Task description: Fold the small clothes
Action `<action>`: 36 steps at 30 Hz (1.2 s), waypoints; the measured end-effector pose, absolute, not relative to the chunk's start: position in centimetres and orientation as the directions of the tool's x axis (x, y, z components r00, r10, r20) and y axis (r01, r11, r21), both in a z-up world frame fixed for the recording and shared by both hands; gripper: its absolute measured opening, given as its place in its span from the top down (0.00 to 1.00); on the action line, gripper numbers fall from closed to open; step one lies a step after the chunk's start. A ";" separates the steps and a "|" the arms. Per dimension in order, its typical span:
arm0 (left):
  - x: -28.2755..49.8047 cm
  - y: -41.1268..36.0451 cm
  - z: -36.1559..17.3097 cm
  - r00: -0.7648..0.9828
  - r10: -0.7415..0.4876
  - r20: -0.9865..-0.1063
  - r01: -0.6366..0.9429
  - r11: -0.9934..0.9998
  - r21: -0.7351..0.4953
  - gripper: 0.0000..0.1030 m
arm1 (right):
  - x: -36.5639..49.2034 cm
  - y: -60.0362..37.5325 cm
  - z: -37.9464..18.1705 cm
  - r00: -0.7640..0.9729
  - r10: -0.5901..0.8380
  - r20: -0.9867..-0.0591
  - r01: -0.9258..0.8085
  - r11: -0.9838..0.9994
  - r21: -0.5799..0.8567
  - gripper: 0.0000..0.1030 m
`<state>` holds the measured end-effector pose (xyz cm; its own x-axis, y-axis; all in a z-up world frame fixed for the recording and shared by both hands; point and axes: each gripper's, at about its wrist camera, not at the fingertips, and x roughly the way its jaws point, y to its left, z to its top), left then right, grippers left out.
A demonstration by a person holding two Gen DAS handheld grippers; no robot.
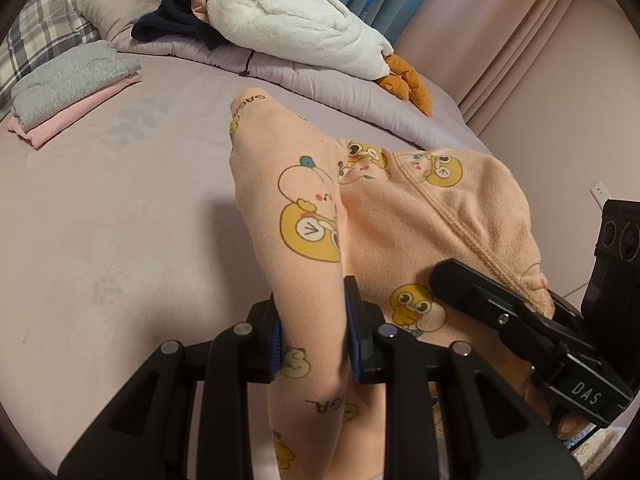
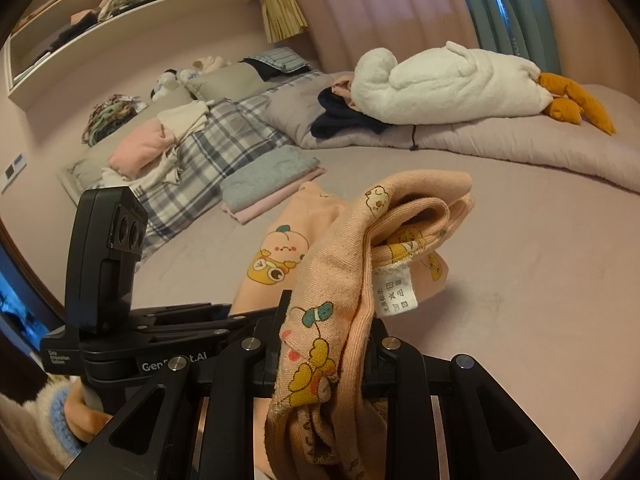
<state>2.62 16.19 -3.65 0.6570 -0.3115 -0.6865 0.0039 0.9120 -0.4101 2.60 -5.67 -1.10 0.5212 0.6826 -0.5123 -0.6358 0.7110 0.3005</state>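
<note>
While the left gripper (image 1: 312, 340) and right gripper (image 2: 324, 360) each pinch the peach cartoon-printed fleece garment (image 1: 400, 220) between their jaws above the bed, bunched fabric may slip, skewing the fold.

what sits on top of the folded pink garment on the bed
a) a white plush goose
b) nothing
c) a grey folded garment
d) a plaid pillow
c: in the right wrist view a grey folded garment lies stacked directly on the folded pink garment on the lilac bed sheet; the left wrist view shows the same stack.
</note>
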 end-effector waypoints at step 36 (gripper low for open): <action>9.3 16.1 -6.1 0.619 -0.292 -0.729 -0.008 0.926 -0.377 0.77 | 7.1 -4.9 -3.0 0.521 0.666 -0.534 -0.595 0.732 0.332 0.75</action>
